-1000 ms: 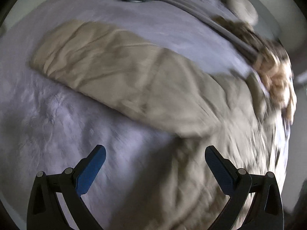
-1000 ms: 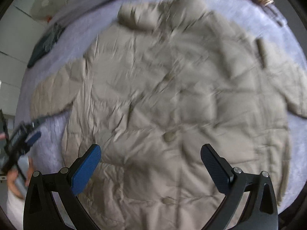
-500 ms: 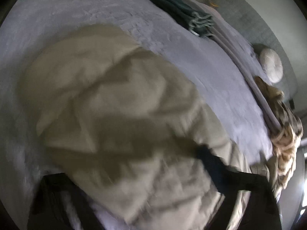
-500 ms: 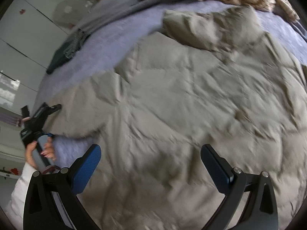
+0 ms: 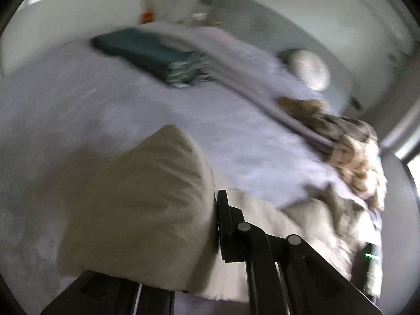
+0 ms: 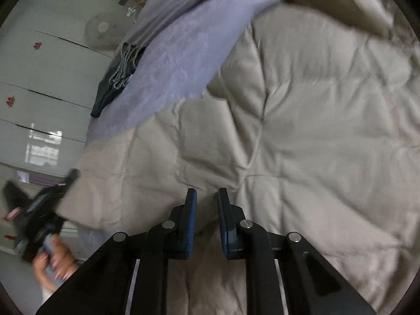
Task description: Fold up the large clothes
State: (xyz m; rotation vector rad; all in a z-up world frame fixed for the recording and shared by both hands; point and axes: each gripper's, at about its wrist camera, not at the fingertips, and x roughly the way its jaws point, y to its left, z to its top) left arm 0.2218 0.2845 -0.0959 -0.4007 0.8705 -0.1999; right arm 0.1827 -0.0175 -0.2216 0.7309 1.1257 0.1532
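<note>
Dim, soft daylight; heavy motion blur, fisheye bending, dark vignetted corners.

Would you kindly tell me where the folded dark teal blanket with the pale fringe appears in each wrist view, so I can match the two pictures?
Left wrist view: the folded dark teal blanket with pale fringe lies upper left of centre, on the far part of the bed.
Right wrist view: it hangs at the left, on the bed's edge.
Shared landmark: the lilac bedspread beneath it.
</note>
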